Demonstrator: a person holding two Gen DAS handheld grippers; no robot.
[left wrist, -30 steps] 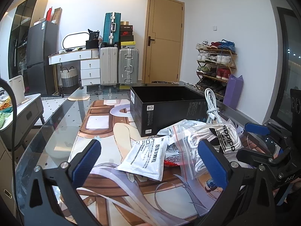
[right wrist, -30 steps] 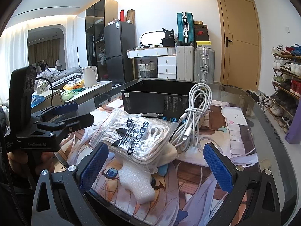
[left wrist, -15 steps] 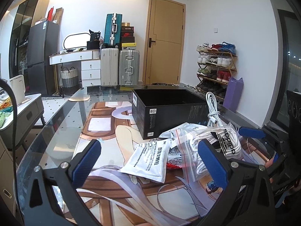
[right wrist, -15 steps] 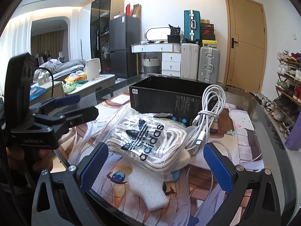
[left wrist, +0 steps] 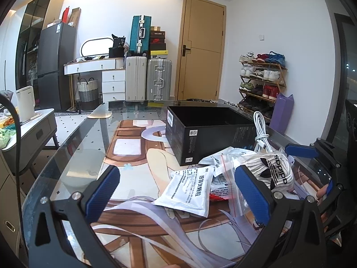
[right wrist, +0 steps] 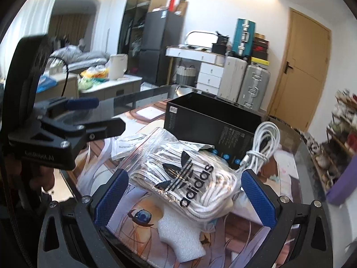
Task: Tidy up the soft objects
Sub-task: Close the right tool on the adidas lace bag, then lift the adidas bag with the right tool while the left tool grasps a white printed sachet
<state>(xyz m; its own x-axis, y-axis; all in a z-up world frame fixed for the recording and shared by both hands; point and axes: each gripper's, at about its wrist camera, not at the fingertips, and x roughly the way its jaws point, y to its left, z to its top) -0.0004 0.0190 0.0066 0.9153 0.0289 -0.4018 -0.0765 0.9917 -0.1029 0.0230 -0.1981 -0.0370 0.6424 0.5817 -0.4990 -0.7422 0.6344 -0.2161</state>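
**Right gripper lining up on the sock bag; box is standing empty**

Right gripper [right wrist: 184, 197] is hovering with its jaws spread wide and nothing between the pads. It is facing the zip bag of white socks [right wrist: 185, 181], which is lying directly ahead at 12 o'clock, on the printed mat [right wrist: 142, 217] covering the glass table [left wrist: 73, 147]. The pads are flanking the bag's near end without touching it.

Left gripper [left wrist: 178, 192] is likewise gaping fully and carrying nothing. From its own camera the white sachet [left wrist: 189, 192] is lying at about 1 o'clock, overlapping the small loose packets [left wrist: 219, 183] beside the sock bag.

Remaining items are sitting as follows:
- Black box [left wrist: 209, 131] is standing open beyond the pile at 12 o'clock; what shows of its interior is dark and appears empty.
- White cable [right wrist: 263, 149] is leaning coiled against the box wall, at 1 o'clock from the right gripper.
- White foam piece [right wrist: 180, 234] is lying on the mat at 6 o'clock of the sock bag, partly under it.

Assessment: sorting is judged to be at its opening stage. Nothing soft appears stowed. Bag, sachet, packets and foam are all waiting outside the box, with the sock bag likely first.
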